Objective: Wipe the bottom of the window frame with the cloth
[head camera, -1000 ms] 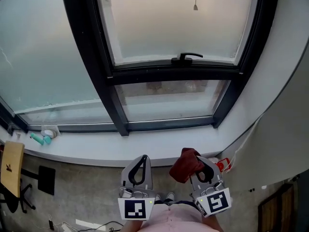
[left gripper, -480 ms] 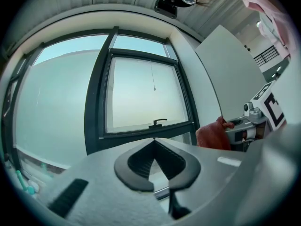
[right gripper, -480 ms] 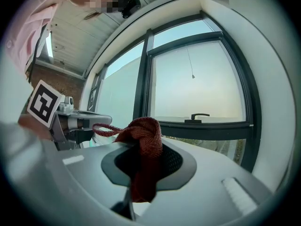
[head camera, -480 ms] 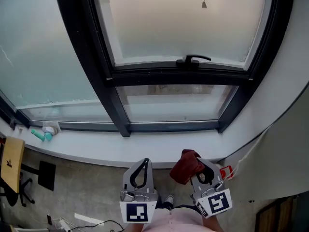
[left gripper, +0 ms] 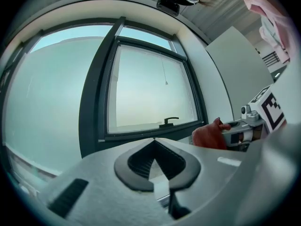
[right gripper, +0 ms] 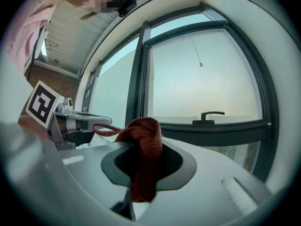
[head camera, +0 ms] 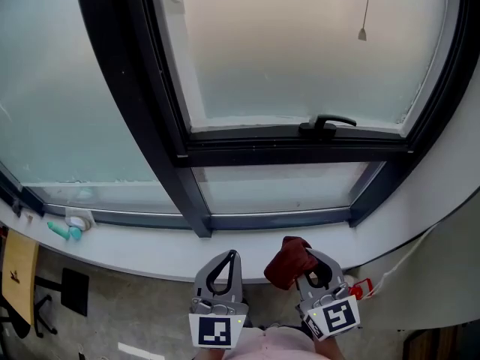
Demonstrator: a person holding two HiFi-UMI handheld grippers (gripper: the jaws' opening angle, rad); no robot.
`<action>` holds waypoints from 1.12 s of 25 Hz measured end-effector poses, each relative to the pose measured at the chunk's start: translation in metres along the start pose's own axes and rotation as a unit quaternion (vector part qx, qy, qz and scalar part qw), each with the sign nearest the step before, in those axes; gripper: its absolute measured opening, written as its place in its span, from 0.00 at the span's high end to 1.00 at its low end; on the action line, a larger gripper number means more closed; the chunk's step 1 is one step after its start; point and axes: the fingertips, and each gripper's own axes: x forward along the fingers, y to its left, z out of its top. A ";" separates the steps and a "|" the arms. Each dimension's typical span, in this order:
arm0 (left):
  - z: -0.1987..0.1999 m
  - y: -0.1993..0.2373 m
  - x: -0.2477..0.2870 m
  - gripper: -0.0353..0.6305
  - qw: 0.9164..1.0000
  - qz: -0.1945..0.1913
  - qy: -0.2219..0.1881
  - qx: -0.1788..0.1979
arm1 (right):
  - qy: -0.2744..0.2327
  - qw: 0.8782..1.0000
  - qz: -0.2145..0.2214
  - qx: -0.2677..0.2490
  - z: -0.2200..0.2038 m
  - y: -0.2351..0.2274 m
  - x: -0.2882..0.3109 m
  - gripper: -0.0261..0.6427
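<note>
Cloth clamped in R gripper jaws (own view only); L gripper jaws closed.

window frame top off-pic

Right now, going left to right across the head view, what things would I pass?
Teal object → left gripper → red cloth → window handle → pull cord.
</note>
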 end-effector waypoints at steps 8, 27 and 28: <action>-0.009 0.082 0.048 0.95 0.999 -0.006 -0.002 -0.048 | -0.014 1.000 -0.010 -0.009 0.021 0.012 0.093 0.86; -0.024 0.128 0.073 0.95 0.999 -0.003 0.007 -0.051 | -0.011 1.000 0.005 -0.008 0.022 0.016 0.154 0.86; -0.023 0.128 0.075 0.95 0.999 0.000 0.005 -0.053 | -0.010 1.000 0.009 -0.008 0.022 0.015 0.157 0.86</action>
